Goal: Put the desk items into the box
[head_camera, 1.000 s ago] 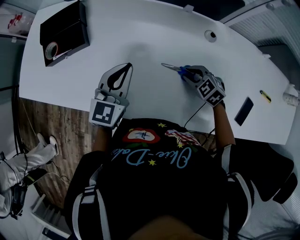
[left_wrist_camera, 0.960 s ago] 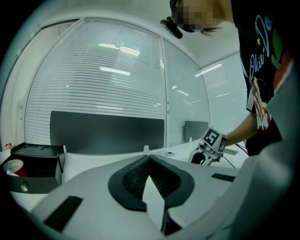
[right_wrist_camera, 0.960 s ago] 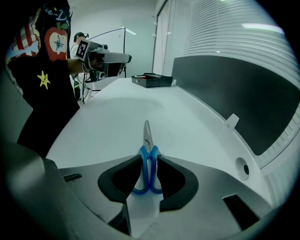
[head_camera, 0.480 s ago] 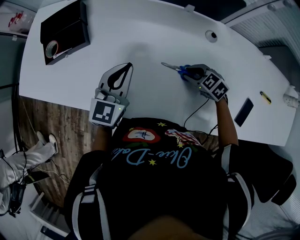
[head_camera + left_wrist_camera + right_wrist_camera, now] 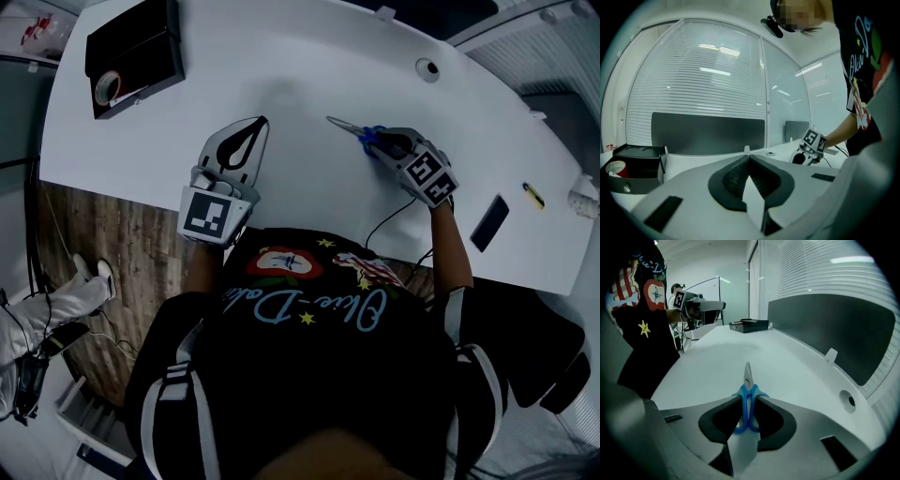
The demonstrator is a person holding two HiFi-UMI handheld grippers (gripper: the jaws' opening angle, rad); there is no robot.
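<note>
– Scissors (image 5: 349,128) question: where are they right now, and which claw has them?

– They're lying on the white desk (image 5: 300,56), a bit right of the middle, with the blades pointing away from the person. The right gripper (image 5: 380,142) is on them. Its jaws have just been closing, and the pads sit against the blue handles from both sides (the right gripper view shows this dead-on, with the blades sticking out past the tips).

– And the left gripper (image 5: 255,127)?

– Its jaws are pressed together with nothing between them. It points out over the desk to the left of the scissors and isn't touching them.

– So where's the box?

– The black box (image 5: 141,42) sits at the far left corner of the desk, well apart from both grippers. A tape roll (image 5: 108,87) is already lying in it, at the end nearest the person. The scissors are nowhere near it, since they're over on the other side of the left gripper.

– Anything else on the desk?

– A dark phone (image 5: 488,223) lies near the front edge on the right, with a small yellow thing (image 5: 532,195) just beyond it (too tiny to identify). There's also a round hole (image 5: 427,67) in the desktop past the scissors.
</note>
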